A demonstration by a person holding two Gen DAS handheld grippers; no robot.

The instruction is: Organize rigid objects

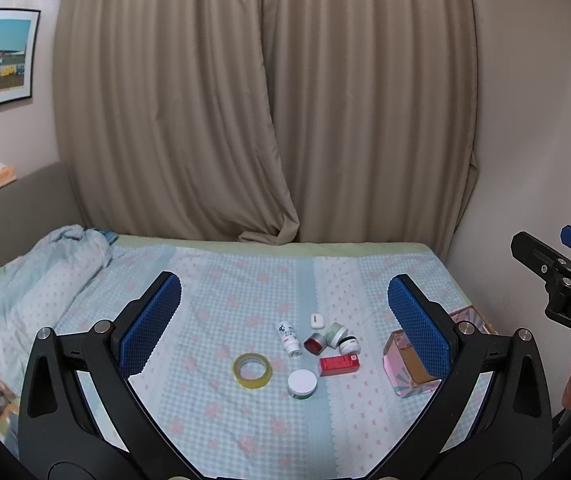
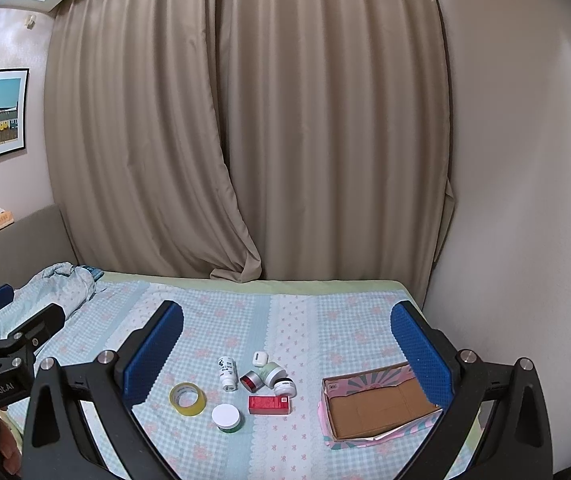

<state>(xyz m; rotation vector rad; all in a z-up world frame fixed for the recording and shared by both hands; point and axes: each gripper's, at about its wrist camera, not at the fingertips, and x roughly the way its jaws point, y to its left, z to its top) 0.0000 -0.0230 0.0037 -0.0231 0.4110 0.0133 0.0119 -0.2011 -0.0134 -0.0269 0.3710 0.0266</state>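
Note:
Small objects lie on the bed: a yellow tape roll (image 1: 252, 371) (image 2: 188, 399), a white-lidded green jar (image 1: 302, 384) (image 2: 226, 418), a red box (image 1: 338, 365) (image 2: 268, 405), a white pill bottle (image 1: 288, 338) (image 2: 226, 373), a red-topped jar (image 1: 314, 344) (image 2: 251, 381), a pale green jar (image 1: 335, 334) (image 2: 271, 372), a white jar (image 1: 348, 346) (image 2: 285, 387) and a small white case (image 1: 316, 320) (image 2: 259, 358). An empty pink cardboard box (image 1: 411, 366) (image 2: 377, 406) sits to their right. My left gripper (image 1: 283, 320) and right gripper (image 2: 287, 354) are open, empty, held above the bed.
A bunched blue blanket (image 1: 37, 268) (image 2: 61, 284) lies at the bed's far left. Beige curtains (image 1: 265, 100) hang behind the bed; a wall (image 2: 525, 200) runs along its right side. The right gripper shows at the left wrist view's right edge (image 1: 557, 276).

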